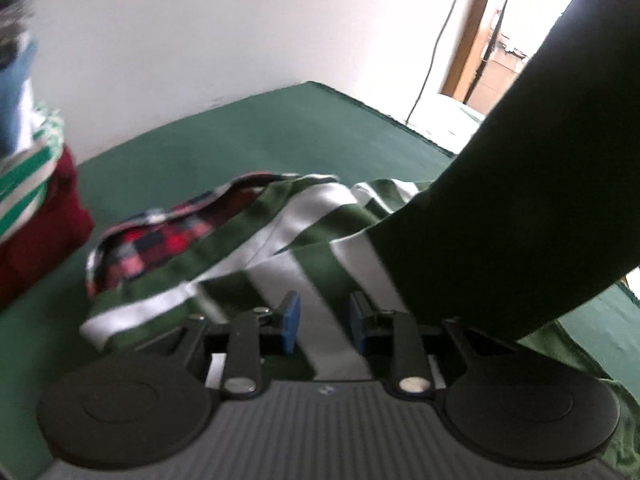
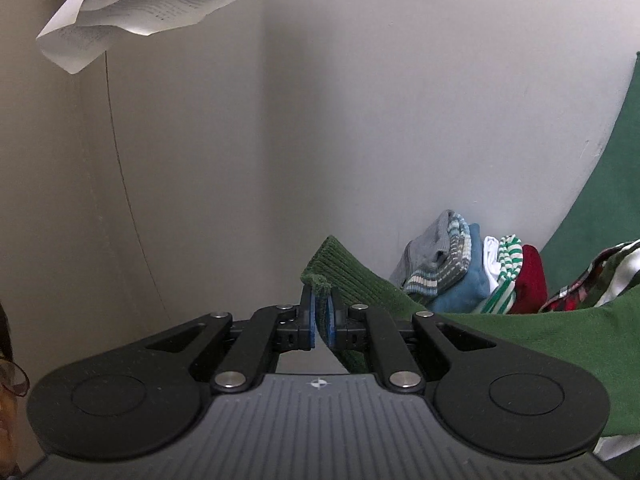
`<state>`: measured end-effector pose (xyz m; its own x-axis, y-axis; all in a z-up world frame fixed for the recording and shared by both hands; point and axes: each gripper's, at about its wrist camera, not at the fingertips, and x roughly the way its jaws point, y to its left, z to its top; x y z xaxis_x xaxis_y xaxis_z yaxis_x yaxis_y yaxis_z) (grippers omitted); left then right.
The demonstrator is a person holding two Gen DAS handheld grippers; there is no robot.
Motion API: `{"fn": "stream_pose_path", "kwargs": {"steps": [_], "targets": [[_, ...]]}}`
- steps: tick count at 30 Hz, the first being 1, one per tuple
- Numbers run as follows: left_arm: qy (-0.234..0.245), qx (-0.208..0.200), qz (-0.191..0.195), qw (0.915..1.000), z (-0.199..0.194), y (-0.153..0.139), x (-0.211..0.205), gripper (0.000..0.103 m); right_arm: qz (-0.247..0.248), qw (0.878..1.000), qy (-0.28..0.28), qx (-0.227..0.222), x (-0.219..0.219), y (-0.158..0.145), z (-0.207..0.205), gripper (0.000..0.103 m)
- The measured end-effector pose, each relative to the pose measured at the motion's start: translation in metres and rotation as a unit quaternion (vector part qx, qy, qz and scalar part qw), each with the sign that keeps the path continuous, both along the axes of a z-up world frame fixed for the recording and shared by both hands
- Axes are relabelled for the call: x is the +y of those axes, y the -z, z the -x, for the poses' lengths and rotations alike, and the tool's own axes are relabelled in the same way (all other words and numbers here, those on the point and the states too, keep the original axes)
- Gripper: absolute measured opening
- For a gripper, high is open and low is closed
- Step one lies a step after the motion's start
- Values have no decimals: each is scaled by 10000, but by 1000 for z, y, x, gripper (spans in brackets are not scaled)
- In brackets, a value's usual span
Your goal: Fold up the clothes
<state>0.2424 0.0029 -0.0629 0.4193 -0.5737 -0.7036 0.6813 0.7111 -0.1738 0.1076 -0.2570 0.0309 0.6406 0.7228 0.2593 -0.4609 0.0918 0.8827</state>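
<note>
A green and white striped sweater lies crumpled on the green table, over a red plaid garment. My left gripper is open, low over the sweater, with a white stripe between its blue pads. My right gripper is shut on the green ribbed cuff of the sweater's sleeve and holds it lifted, pointing at the wall. The green sleeve trails off to the right. A dark sleeve crosses the right of the left wrist view and hides part of the sweater.
A stack of folded clothes in grey, blue, striped and red sits against the white wall; it also shows at the left edge of the left wrist view. Paper hangs above. A doorway is at the far right.
</note>
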Motion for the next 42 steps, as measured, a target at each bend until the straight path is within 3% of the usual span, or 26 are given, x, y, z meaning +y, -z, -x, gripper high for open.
{"fn": "stream_pose_path", "kwargs": {"steps": [2,3,5,9,15,18,22,24,30,34,42], "targets": [[25,152,-147,9998,-6,10,-14,31,-119,9999,-10,-4,2,-1,3,7],[31,214,-126,9997,-8,13,-19,37,-178,9998,-16,-6,3,-1,5,7],[39,285,137,9995,-10,10,-23,40,-230,9997,-49,10,6,-2,10,7],[112,282,534,9981,-11,0,-35,39,-162,9999,-36,44,16,1,11,7],[204,221,152,9994,-9,17,-56,37,-253,9993,-150,230,23,11,22,7],[52,336,450,9984,-12,16,-50,36,-221,9985,-366,353,30,19,30,7],[3,300,707,9970,-13,6,-38,29,-167,9963,-663,517,38,31,41,7],[7,377,783,9962,-14,6,-33,3,-140,9948,-811,599,43,37,46,7],[-137,414,933,9947,-11,9,-26,0,-57,9873,-1279,941,60,60,63,7],[-205,459,1133,9923,-2,4,-6,0,283,9778,-1691,1205,77,77,78,7],[-230,697,889,9933,18,13,27,2,803,9638,-2171,1325,79,82,104,7]]}}
